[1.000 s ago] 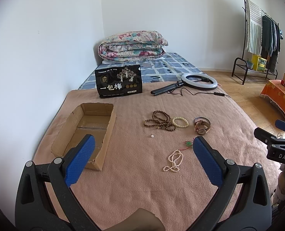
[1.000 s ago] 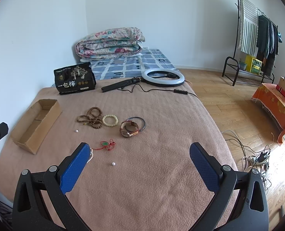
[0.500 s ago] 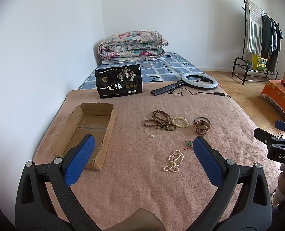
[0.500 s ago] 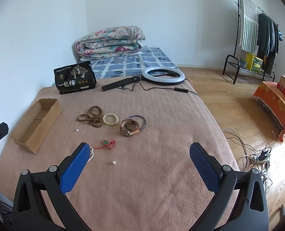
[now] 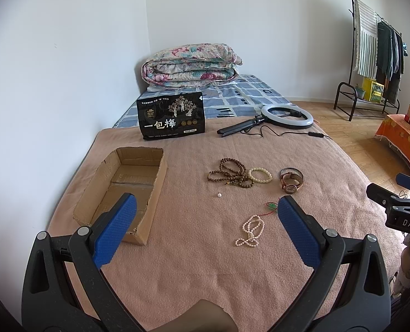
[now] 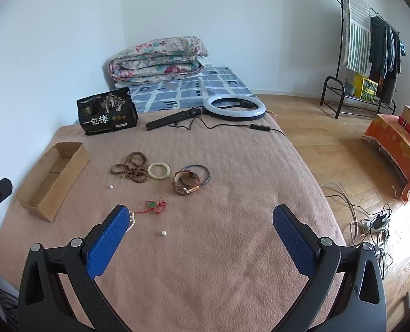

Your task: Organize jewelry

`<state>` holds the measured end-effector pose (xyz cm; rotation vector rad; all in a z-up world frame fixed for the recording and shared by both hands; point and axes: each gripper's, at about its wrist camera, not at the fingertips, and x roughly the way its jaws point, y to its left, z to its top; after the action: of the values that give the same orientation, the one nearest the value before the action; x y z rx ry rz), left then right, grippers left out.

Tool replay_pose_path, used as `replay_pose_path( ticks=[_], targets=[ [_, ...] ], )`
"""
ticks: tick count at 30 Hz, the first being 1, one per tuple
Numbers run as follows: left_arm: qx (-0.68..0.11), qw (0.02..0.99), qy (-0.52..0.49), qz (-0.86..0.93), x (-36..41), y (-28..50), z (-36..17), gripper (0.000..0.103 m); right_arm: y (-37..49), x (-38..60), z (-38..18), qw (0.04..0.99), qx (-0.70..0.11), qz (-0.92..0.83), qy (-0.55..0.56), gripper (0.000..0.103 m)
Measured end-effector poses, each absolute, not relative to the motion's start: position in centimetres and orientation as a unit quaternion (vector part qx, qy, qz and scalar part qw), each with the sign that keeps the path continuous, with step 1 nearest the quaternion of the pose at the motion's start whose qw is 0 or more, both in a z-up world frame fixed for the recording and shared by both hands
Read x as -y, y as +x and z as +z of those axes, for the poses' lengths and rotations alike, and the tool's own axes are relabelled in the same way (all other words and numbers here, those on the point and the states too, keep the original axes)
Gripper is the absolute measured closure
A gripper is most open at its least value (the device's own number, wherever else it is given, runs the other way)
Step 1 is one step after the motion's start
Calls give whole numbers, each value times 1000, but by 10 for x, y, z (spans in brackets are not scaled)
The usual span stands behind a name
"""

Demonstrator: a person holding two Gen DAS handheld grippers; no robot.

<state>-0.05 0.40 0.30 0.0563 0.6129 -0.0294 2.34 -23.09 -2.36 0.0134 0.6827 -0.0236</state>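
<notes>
A: Jewelry lies loose on the pinkish-brown blanket (image 5: 193, 249), none of it in the open brown cardboard box (image 5: 127, 191) yet. In the left wrist view, the left gripper (image 5: 205, 221) hangs above the blanket with its blue-padded fingers (image 5: 113, 232) spread wide, holding nothing. The box sits at about ten o'clock from it. The white pearl strand (image 5: 250, 231) lies at one o'clock. Farther off at twelve are the brown wooden bead string (image 5: 229, 173), the pale bead bracelet (image 5: 260, 174) touching it, and the brown-strapped wristwatch (image 5: 290, 179). A single loose pearl (image 5: 219, 194) lies apart.

B: Why the wide fingers?

A: Likely a ready stance: nothing is chosen, and the box is beside the pieces for short carries.

B: And the right wrist view?

A: The right gripper (image 6: 200, 221) is likewise spread and empty. The red-corded green pendant (image 6: 155, 204) sits at eleven o'clock, and a second loose pearl (image 6: 164, 233) lies between the fingers. The watch rests against a thin dark bangle (image 6: 202, 173) at twelve. The pearl strand peeks out beside the left finger.

B: Anything changed from half a second ago?

A: Almost nothing. Both grippers hold the same spread, and every piece lies where it was. The right camera's aim has shifted only slightly.
</notes>
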Motion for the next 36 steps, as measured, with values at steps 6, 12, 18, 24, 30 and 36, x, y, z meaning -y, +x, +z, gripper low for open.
replay_pose_path(
  ticks=[6, 12, 18, 24, 30, 36],
  targets=[
    [-302, 953, 28, -15, -4, -1, 3, 0, 23, 231, -24, 942, -335, -11, 7, 0],
    [-302, 953, 28, -15, -4, -1, 3, 0, 23, 231, -25, 941, -337, -11, 9, 0],
    [-305, 952, 27, -13, -8, 2, 8, 0, 24, 231, -27, 940, -341, -11, 12, 0],
    [-312, 950, 23, -8, -19, 8, -2, 0, 26, 231, -29, 939, -343, -15, 8, 0],
    [-334, 942, 31, -7, -21, 18, -19, 0, 34, 226, -33, 937, -350, -6, -2, 0],
    [-355, 934, 36, -4, -28, 26, -37, 0, 43, 214, -42, 937, -347, -1, -44, 0]
  ],
)
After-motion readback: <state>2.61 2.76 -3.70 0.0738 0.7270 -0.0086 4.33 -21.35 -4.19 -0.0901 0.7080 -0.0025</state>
